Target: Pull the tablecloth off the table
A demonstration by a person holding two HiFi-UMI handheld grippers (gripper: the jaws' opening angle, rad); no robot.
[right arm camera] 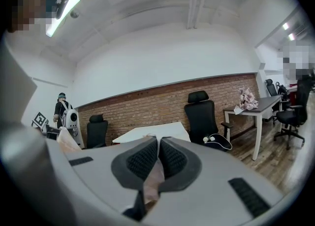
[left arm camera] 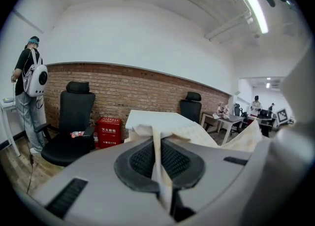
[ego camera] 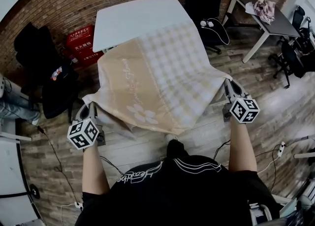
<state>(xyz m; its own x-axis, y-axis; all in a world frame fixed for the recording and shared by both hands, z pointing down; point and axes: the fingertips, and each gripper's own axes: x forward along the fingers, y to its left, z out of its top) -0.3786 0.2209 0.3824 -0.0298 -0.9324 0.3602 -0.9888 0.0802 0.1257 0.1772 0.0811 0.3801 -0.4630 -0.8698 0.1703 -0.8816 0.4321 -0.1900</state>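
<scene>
step: looks like mid-pull | left gripper [ego camera: 91, 113] and right gripper [ego camera: 230, 88] are both pinching shut on 2 near corners of the tablecloth [ego camera: 157, 75] | it's draping halfway off the table [ego camera: 133, 18], far end showing bare | next: guessing it's needing an even backward drag

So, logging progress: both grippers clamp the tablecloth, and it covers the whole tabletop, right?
No. The left gripper and right gripper do clamp the tablecloth, but the head view shows the table bare at its far end.

Black chair [ego camera: 58, 94] close left of table [ego camera: 133, 20], red boxes [ego camera: 82, 47] behind, floor [ego camera: 275, 114] right seemingly open
</scene>
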